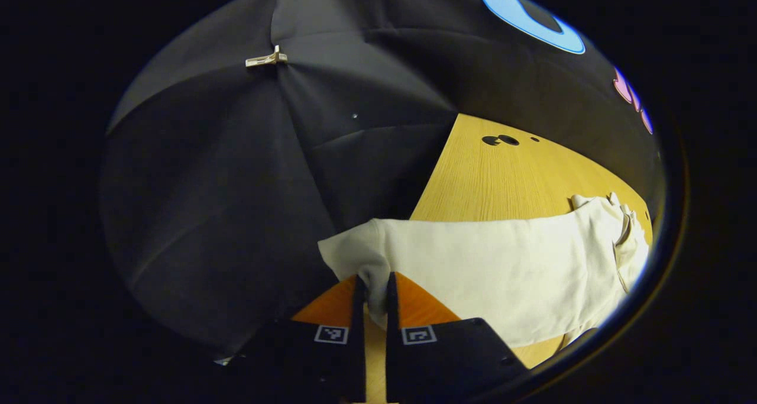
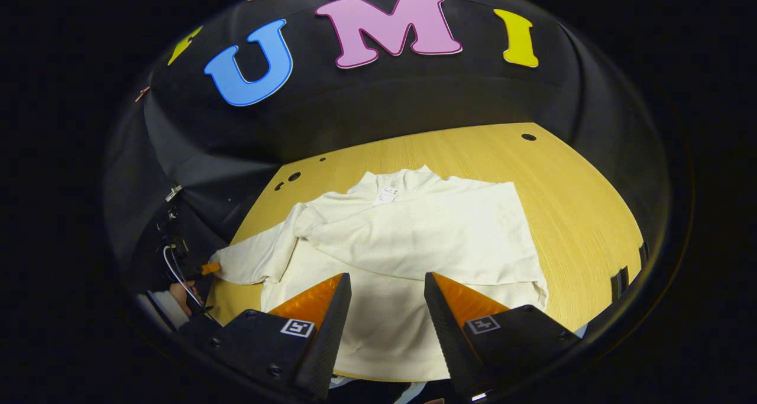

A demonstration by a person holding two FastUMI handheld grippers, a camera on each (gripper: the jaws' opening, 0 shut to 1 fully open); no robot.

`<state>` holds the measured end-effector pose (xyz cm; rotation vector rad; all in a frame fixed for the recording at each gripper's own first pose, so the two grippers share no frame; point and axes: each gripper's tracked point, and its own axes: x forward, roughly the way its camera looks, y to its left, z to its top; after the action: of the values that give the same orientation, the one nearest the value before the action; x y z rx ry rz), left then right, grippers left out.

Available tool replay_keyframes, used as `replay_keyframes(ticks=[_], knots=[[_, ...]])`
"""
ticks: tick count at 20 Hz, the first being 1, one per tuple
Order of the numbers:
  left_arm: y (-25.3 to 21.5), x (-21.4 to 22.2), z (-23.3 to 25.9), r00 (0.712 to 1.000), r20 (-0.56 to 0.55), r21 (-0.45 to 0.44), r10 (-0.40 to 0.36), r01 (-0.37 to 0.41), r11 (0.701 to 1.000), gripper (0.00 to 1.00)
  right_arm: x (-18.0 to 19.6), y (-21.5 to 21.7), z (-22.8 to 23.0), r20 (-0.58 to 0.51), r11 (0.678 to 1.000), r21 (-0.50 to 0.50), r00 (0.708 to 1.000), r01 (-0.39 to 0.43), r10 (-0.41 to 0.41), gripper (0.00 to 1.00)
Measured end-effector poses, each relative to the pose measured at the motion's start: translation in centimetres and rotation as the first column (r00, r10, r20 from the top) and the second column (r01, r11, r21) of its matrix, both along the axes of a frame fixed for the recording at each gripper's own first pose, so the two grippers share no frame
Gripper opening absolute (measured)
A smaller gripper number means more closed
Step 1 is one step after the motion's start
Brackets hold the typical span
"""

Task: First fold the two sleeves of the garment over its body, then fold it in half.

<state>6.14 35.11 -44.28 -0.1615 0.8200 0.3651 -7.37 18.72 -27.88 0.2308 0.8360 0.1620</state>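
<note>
In the right gripper view, bare table [image 2: 568, 197] runs wide from 1 to 4 o'clock of the cream garment [image 2: 414, 238], free passage up to the black cloth wall [image 2: 378, 114]. At 12 o'clock a narrow bare strip separates collar and wall. At 9 o'clock the left gripper [image 2: 208, 268] and a hand [image 2: 177, 291] block the table edge. In the left gripper view, open wood [image 1: 502, 179] lies at 12 o'clock of the sleeve [image 1: 361, 256].
</note>
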Motion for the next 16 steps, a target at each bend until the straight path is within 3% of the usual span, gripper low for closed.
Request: replay_keyframes(ticks=[2, 8, 11, 16], knots=[[-1.2, 0.6, 1.3, 0.999, 0.034, -0.009, -0.027, 0.027, 1.000, 0.14, -0.4, -0.5, 0.2, -0.001, 1.000, 0.006, 1.000, 0.003, -0.003, 0.77], [-7.0, 2.9, 9.4, 0.975, 0.204, -0.037, -0.088, 0.098, 0.995, 0.13, -0.2, -3.0, 0.8, 0.021, 0.999, 0.014, 0.999, 0.030, -0.030, 0.77], [-11.4, 4.1, 13.6, 0.955, 0.272, -0.067, -0.119, 0.143, 0.987, 0.09, -0.2, -4.8, 1.0, 0.029, 0.998, 0.022, 0.998, 0.052, -0.053, 0.77], [-21.6, 5.4, 18.9, 0.905, 0.357, -0.092, -0.232, 0.281, 0.955, 0.13, -1.0, -8.4, 0.8, 0.024, 0.995, 0.021, 0.995, 0.095, -0.096, 0.78]])
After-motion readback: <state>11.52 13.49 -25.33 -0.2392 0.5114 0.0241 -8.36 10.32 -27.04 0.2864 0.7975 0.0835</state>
